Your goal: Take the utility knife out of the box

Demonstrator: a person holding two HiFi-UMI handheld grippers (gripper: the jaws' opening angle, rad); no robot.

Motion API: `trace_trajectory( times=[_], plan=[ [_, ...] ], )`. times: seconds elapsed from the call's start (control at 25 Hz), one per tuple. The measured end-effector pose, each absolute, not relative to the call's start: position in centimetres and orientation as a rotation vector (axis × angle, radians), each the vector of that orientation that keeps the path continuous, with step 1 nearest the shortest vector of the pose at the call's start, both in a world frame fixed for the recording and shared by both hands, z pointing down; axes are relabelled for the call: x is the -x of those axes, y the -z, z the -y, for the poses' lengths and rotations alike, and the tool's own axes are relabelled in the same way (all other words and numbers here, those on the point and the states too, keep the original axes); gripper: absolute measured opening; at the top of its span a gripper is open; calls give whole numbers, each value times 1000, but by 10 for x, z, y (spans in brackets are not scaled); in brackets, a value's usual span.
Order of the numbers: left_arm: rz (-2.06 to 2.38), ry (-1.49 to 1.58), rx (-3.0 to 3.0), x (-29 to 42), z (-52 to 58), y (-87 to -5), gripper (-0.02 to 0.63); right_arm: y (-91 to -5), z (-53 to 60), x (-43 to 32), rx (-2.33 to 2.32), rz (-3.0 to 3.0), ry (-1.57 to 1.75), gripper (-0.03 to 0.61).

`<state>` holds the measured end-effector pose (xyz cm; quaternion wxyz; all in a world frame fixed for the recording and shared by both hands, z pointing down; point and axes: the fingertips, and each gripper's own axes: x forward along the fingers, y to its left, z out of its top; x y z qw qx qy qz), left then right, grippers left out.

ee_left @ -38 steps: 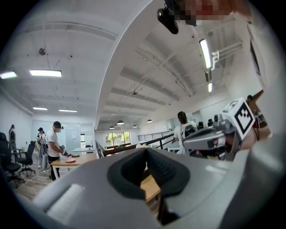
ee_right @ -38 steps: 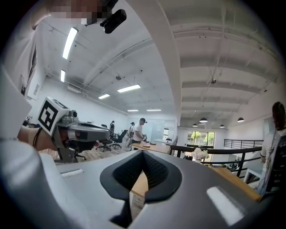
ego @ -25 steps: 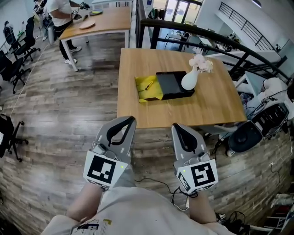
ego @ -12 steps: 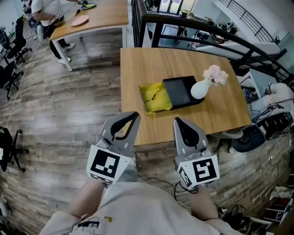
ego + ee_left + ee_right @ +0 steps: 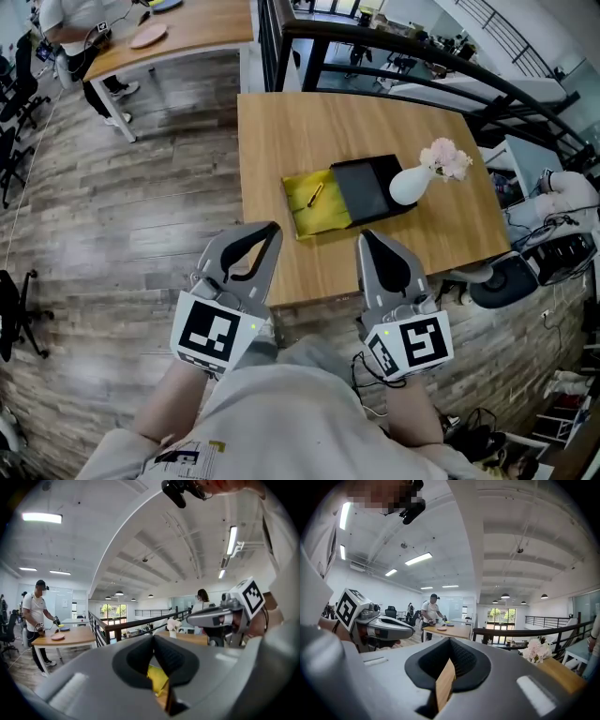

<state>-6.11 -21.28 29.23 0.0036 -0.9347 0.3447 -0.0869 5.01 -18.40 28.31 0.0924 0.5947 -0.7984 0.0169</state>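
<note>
A plank floor (image 5: 141, 216) is seen from steeply above, and on it a square wooden table (image 5: 309, 122) is set beside a black railing (image 5: 394, 56). Near the middle of the table an opened box (image 5: 367, 187) is laid flat, made up of a black half towards the right and a yellow half (image 5: 328, 217) touching it on the left. Short of the table's near edge, the left gripper (image 5: 273, 229) and the right gripper (image 5: 364, 235) are held side by side, both pointed towards the box and well apart from it. In each gripper view the two jaws are shown pressed together at their tips, with only the table and the yellow half glimpsed through the opening behind them. A white vase (image 5: 410, 184) holding pale flowers (image 5: 446, 157) is stood at the right end of the black half. The utility knife (image 5: 315, 194), small and slanted, is found lying on the yellow half of the box, untouched by either gripper.
</note>
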Motion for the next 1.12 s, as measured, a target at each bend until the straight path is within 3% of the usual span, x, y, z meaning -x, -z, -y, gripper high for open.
trace_trajectory(
  times=[0.64,1.12],
  plan=[
    [-1217,360,2880,12,230,-315,2,-315,215,-102,-1592,2441,-85,0],
    [-1263,421,2858,-24,253,-336,2,-357,255,-113,-1036,2373,24,2]
  ],
)
